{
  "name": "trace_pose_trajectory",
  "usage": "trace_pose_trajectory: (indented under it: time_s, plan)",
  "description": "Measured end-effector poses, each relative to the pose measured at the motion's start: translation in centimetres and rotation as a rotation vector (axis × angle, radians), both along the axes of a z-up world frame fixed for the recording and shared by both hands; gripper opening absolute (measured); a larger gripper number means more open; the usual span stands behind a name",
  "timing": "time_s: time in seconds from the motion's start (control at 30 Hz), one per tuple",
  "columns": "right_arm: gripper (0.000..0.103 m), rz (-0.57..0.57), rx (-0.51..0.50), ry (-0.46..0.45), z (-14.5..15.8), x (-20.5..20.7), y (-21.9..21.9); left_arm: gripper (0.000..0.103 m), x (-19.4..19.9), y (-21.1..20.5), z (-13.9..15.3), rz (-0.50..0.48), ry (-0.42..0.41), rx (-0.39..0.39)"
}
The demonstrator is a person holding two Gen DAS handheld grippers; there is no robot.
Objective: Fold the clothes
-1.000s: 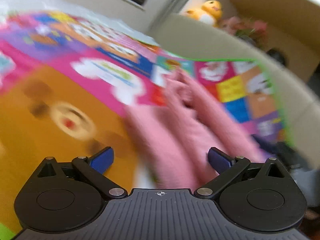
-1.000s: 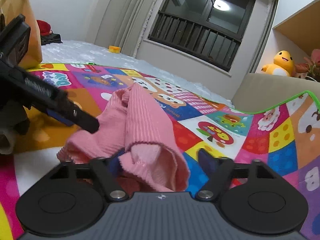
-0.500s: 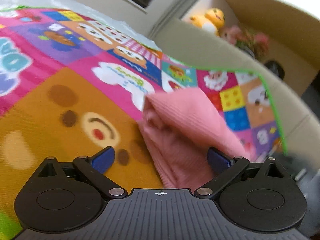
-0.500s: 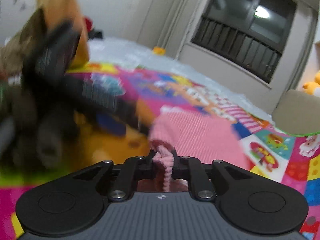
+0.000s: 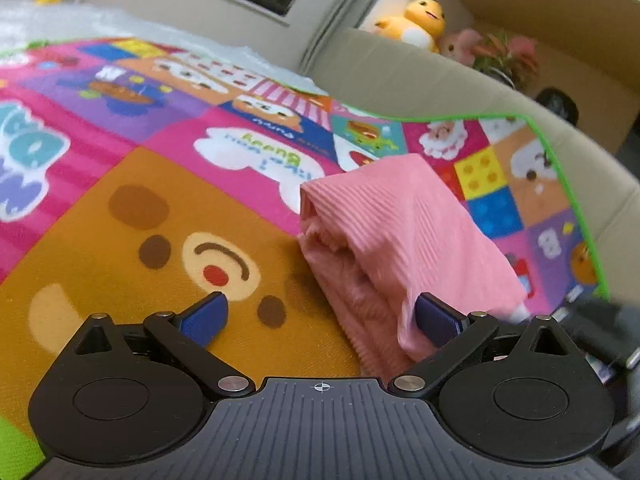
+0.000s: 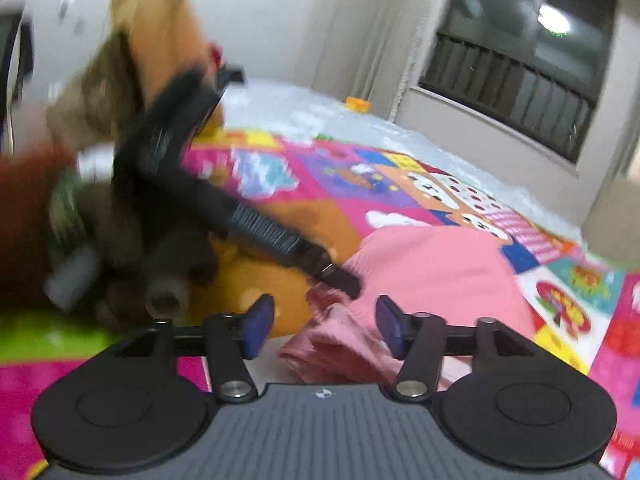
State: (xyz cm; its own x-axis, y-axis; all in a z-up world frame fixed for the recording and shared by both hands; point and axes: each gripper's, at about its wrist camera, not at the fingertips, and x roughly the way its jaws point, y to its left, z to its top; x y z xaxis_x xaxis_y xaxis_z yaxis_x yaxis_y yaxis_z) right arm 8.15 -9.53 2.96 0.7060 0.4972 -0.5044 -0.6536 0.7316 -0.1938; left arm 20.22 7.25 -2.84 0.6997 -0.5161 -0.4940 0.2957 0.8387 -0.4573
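A pink ribbed garment (image 5: 404,240) lies on the bright cartoon play mat (image 5: 152,200), doubled over on itself into a thick bundle with several layers showing at its open end. A smooth top panel covers the rumpled layers beneath, so it sits as a folded thing would, though the lower edges look loose and uneven.

The left gripper (image 5: 320,314) hangs low over the mat with its 2 blue-padded fingers spread wide. The right-hand pad sits against or just in front of the near corner of the garment, and nothing is between the pads. It seems placed there to steady or tidy that near edge rather than to carry anything.

The right gripper (image 6: 326,326) comes at the garment from the other side, its fingers also parted. The crumpled end of the cloth lies just ahead of and between them, but the pads do not close on it, so I judge it holds nothing. In the right wrist view the left gripper's black body crosses the frame, blurred, with its tip at the garment's edge; a person's hand behind it is too smeared to read.

With both claws spread and the cloth resting on the mat under its own weight, the scene fits either a fold just laid down or a bundle about to be gripped for another fold.

A yellow plush duck (image 5: 420,20) sits on the ledge behind.
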Motion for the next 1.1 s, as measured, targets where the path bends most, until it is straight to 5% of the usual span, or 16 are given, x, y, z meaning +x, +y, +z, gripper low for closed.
trace_pose_trajectory:
  time_s: [0.2,0.63,0.77,0.87,1.1]
  plan:
    - [0.063,-0.169,0.255,0.028,4.4,2.8,-5.4,0.103,-0.1,-0.3,-0.4,-0.005,-0.012,0.026]
    - [0.063,-0.268,0.002,-0.003,-1.3,6.6,-3.8,0.103,-0.4,1.3,-0.7,0.005,-0.017,-0.084]
    - [0.074,-0.3,-0.065,0.001,-3.1,7.2,-3.5,0.103,-0.3,1.6,-0.7,0.007,-0.015,-0.11]
    - [0.088,-0.37,-0.001,0.022,-3.4,7.6,-4.1,0.103,-0.3,1.4,-0.7,0.007,-0.015,-0.097]
    - [0.1,-0.442,0.127,0.068,-4.4,7.6,-5.8,0.103,-0.6,1.3,-0.6,0.012,-0.021,-0.089]
